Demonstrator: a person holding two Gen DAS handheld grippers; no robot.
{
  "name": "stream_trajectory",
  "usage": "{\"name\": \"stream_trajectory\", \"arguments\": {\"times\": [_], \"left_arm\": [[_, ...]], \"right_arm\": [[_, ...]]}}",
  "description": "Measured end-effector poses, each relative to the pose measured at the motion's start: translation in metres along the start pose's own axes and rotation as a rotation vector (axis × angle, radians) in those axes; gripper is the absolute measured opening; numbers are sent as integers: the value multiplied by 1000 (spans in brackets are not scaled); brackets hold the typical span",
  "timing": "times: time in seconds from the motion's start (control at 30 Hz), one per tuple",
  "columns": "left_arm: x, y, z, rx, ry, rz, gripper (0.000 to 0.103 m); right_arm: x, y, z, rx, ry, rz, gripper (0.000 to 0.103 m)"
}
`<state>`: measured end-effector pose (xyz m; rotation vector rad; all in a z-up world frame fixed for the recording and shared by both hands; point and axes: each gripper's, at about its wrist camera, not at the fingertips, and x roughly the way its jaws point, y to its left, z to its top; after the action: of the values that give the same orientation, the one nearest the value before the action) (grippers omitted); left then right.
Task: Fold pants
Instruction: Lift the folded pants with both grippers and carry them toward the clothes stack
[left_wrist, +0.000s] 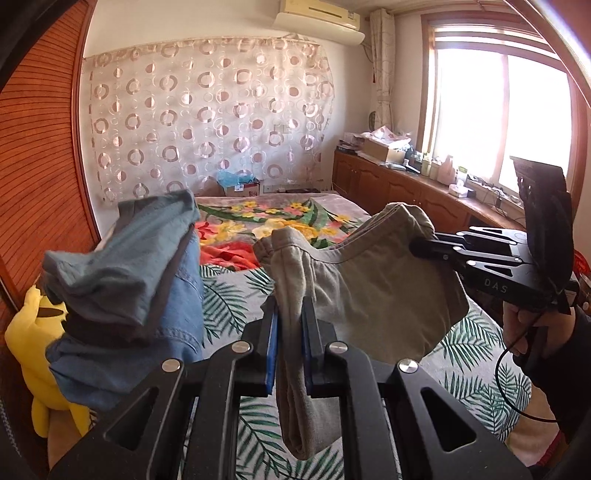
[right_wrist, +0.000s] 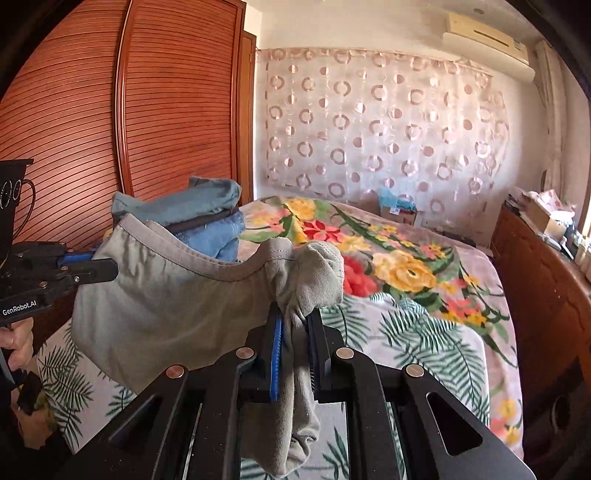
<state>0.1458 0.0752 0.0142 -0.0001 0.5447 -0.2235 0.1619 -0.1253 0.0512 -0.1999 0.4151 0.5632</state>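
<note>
While both grippers are raised above the bed (right_wrist: 424, 343), the grey pants (left_wrist: 369, 295) hang stretched between them, clear of the bedding. Left gripper (left_wrist: 290, 347): jaws pressed together on a bunched edge of the fabric, which sticks out above the pads and trails down below them. Right gripper (right_wrist: 295, 350): jaws likewise pinching a gathered edge, cloth hanging beneath. Between the two grips the hemmed edge sags in a shallow curve and the cloth below it droops in a loose pouch. A person's hand (left_wrist: 524, 325) holds the right gripper's handle. A stack of folded blue garments (right_wrist: 199, 218) lies at the bed's left side, just beyond the pants. A yellow plush toy (left_wrist: 33, 332) sits beside the stack, against the wooden wardrobe (right_wrist: 129, 110)
</note>
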Motion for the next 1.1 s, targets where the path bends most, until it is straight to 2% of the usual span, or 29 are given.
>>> {"name": "stream_trajectory", "arguments": {"times": [0.33,0.53,0.87,1.1], "left_arm": [[0,41,47,-13,-62,72,12],[-2,72,65,-34,-100,124,12],[1,111,61,-115,-134,182,12],[-5,122,54,-156,-164,204,12]], "right_arm": [[41,-10,52,-61,-59,35,12],[72,-13,71,-105,-86,71,12],[131,-23,99,-198,-116,145,12],[164,-23,108,-289,-125,200,12]]}}
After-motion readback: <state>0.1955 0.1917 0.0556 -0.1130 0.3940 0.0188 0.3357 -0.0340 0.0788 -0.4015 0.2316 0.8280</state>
